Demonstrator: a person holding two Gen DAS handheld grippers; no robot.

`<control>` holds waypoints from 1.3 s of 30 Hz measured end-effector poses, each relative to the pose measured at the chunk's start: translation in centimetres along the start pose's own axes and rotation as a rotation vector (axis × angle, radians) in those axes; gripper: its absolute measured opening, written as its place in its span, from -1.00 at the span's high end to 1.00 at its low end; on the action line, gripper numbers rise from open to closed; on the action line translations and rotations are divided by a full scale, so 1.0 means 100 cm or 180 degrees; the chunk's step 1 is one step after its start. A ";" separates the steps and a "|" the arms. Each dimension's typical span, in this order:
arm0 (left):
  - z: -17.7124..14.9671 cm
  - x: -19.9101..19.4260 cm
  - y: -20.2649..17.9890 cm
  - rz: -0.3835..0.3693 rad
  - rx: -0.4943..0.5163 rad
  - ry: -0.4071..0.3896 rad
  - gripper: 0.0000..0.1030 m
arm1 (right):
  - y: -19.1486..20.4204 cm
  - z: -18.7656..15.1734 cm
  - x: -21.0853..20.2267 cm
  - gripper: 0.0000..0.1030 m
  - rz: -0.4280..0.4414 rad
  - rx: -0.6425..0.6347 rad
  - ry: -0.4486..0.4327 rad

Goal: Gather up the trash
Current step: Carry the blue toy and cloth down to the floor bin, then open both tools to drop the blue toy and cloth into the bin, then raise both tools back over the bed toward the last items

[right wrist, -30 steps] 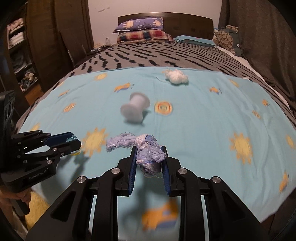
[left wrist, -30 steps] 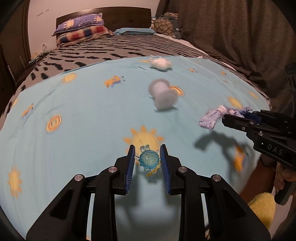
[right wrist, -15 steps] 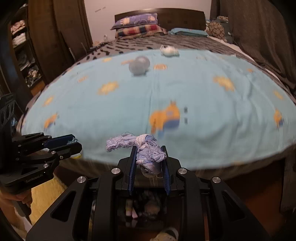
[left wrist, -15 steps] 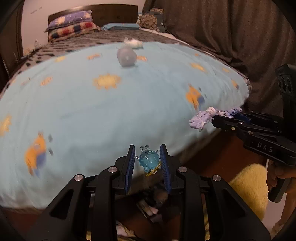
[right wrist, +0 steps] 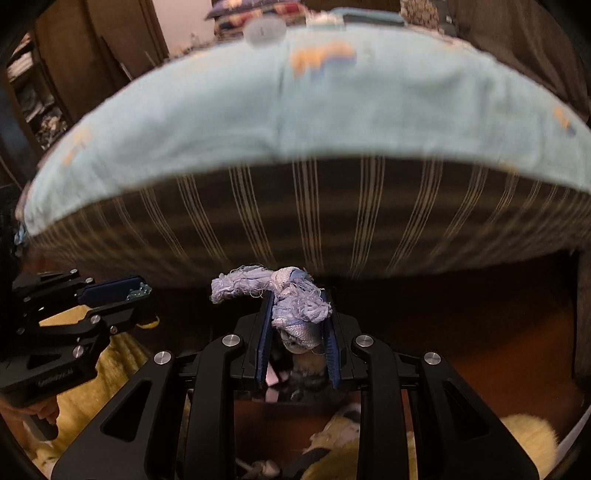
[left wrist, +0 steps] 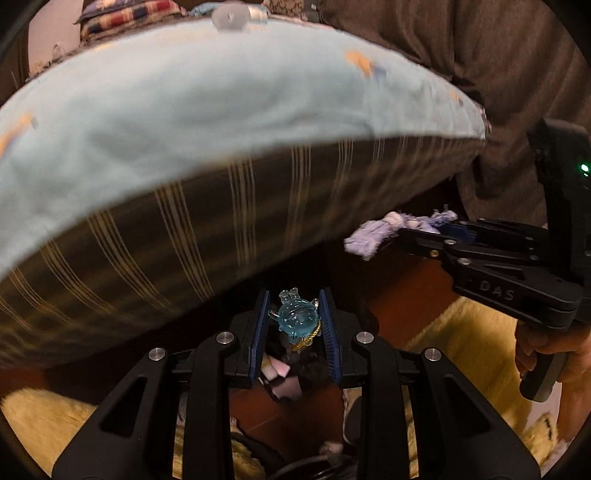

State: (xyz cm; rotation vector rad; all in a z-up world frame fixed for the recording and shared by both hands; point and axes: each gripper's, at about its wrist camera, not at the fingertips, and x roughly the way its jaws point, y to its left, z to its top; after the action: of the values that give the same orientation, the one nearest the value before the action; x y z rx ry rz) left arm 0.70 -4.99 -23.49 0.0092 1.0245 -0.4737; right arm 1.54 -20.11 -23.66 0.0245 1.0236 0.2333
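My left gripper (left wrist: 295, 314) is shut on a small clear blue plastic toy (left wrist: 297, 318) with a gold cord, held below the bed's edge. My right gripper (right wrist: 297, 314) is shut on a frayed pale blue rag (right wrist: 291, 299), also below the mattress. The right gripper (left wrist: 461, 236) with the rag (left wrist: 376, 232) shows at the right of the left wrist view. The left gripper (right wrist: 122, 291) shows at the left of the right wrist view. Under both grippers a dark container of mixed scraps (left wrist: 284, 373) is partly visible, also in the right wrist view (right wrist: 291, 373). A white spool (left wrist: 231, 18) lies far up on the bed.
The bed with a light blue sheet (left wrist: 184, 103) and a striped brown mattress side (right wrist: 332, 221) fills the upper half. Yellow fluffy rugs (left wrist: 461, 343) lie on the brown floor (right wrist: 443, 332). A dark curtain (left wrist: 480, 74) hangs at the right. Shelves (right wrist: 33, 92) stand at the left.
Both grippers have pulled back off the bed and dropped below its edge with the toy and the rag still held. The mattress side and floor have come into view.
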 end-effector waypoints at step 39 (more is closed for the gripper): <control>0.049 -0.038 0.024 0.0380 -0.0046 -0.0269 -0.80 | -0.052 0.054 -0.036 -0.90 0.0056 0.0597 -0.0348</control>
State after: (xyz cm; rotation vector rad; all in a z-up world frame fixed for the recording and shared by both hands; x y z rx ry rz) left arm 4.01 -2.50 -18.23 0.0368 0.9386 -0.3550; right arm 5.26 -25.46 -18.45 0.2144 0.9338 0.1496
